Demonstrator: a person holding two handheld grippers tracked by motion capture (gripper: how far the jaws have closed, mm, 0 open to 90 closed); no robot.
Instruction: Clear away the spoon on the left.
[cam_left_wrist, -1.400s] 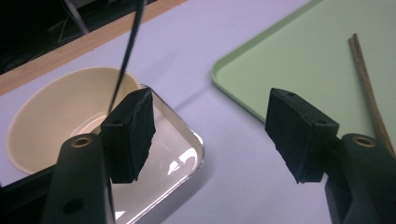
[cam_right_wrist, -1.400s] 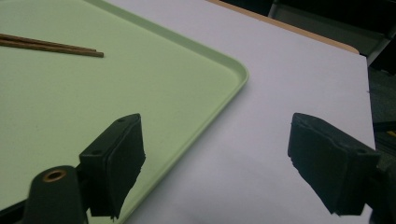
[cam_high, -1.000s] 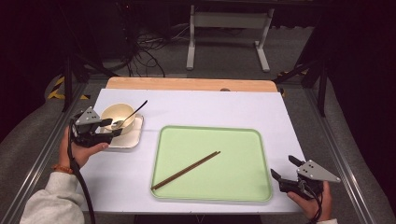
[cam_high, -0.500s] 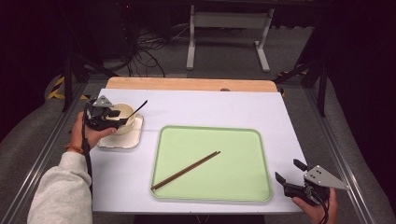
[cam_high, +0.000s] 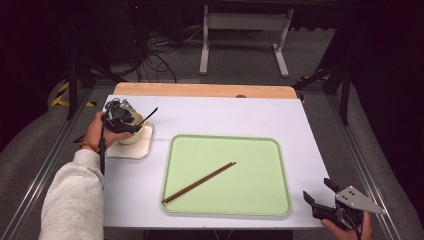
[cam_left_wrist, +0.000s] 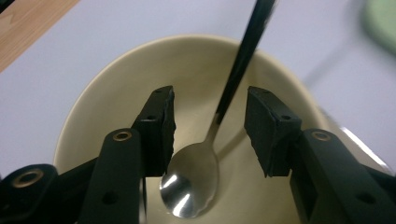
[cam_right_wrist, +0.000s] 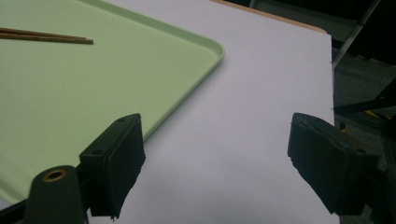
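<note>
A cream bowl (cam_high: 134, 136) stands on a small white square plate (cam_high: 131, 150) at the table's left. In it lies a steel spoon (cam_left_wrist: 189, 182) whose black handle (cam_high: 150, 113) sticks out to the right. My left gripper (cam_high: 120, 118) hangs over the bowl (cam_left_wrist: 116, 79), pointing down into it. Its jaws have just been closing and still stand apart, with the spoon's handle between them and neither pad (cam_left_wrist: 161, 121) pressing on it. My right gripper (cam_high: 320, 193) is wide open at the table's front right corner, with nothing between its pads (cam_right_wrist: 119, 163).
A pale green tray (cam_high: 260, 200) lies in the middle of the white table top, with brown chopsticks (cam_high: 200, 181) slanting across it. In the right gripper view the tray's corner (cam_right_wrist: 205, 51) and the chopsticks (cam_right_wrist: 46, 37) lie to the left. A wooden strip (cam_high: 200, 90) borders the far edge.
My left gripper has moved away from the front of the plate to above the bowl and tipped down into it. My right gripper has drifted right and back toward the front edge.
</note>
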